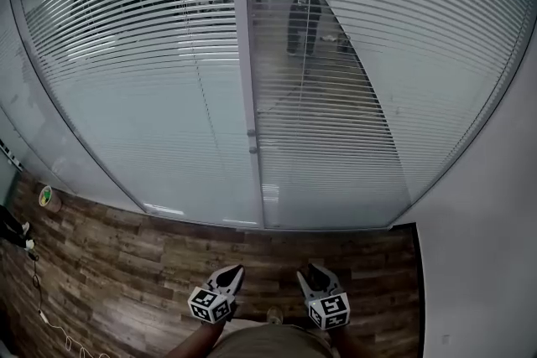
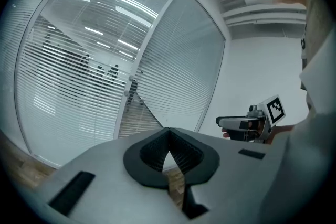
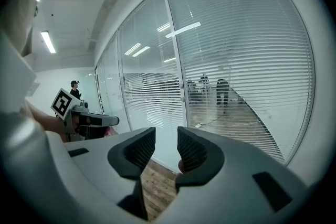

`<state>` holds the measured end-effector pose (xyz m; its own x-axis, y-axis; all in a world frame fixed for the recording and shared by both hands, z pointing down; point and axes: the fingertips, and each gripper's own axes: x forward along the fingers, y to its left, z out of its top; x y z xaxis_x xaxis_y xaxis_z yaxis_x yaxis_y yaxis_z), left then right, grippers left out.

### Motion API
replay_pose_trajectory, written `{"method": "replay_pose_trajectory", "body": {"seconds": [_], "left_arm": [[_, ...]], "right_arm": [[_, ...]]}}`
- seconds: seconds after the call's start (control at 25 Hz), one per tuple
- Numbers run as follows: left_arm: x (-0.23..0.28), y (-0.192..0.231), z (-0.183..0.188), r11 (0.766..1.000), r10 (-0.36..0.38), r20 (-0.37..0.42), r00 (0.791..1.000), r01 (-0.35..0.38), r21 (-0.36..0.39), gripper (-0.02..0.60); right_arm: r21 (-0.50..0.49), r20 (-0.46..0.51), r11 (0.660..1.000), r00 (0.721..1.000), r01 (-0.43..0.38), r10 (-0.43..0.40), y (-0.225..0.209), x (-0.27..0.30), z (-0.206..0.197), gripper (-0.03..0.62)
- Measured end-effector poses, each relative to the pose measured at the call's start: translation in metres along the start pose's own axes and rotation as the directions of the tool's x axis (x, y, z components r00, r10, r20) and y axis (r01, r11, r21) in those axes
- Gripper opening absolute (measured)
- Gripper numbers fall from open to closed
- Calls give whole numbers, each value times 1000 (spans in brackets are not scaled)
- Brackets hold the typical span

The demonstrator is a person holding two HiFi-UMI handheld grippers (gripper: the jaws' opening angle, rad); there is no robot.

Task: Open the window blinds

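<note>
The blinds [image 1: 361,88] hang lowered, slats angled enough to see through — tilted open, or awaiting raising — with the left hand-held gripper [image 1: 232,272] clenched empty and the right hand-held gripper [image 1: 312,271] released, both well apart from them.

Head cam: on person's head, faces fwd + steeply down; window blinds [image 1: 151,96] fill top, wood floor [image 1: 126,264] below, left gripper [image 1: 233,272] and right gripper [image 1: 312,271] close, at btm.
Left gripper cam: rides on left gripper, looks along its jaws twd blinds, near-level; right gripper at its right.
Right gripper cam: same setup; left gripper at its left.
Shared: all 3 see blinds, frame post [image 1: 243,54], floor edge under blinds.
</note>
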<state>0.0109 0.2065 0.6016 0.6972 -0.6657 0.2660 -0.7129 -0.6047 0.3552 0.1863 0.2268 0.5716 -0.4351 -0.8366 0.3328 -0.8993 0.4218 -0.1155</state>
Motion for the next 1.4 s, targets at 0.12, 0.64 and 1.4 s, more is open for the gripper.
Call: {"method": "replay_pose_trajectory", "body": {"seconds": [0.12, 0.64, 1.4], "left_arm": [[-1, 5, 3, 1000, 7, 1, 1000, -7, -9, 14], [-14, 9, 24, 1000, 13, 56, 998, -12, -25, 14], [-8, 21, 0, 999, 48, 67, 997, -47, -20, 14]], "right_arm": [[-7, -6, 1000, 1000, -10, 9, 1, 7, 4, 137], [-56, -94, 992, 990, -110, 105, 11, 10, 33, 133], [-258, -190, 931, 959, -256, 211, 17, 43, 33, 63]]}}
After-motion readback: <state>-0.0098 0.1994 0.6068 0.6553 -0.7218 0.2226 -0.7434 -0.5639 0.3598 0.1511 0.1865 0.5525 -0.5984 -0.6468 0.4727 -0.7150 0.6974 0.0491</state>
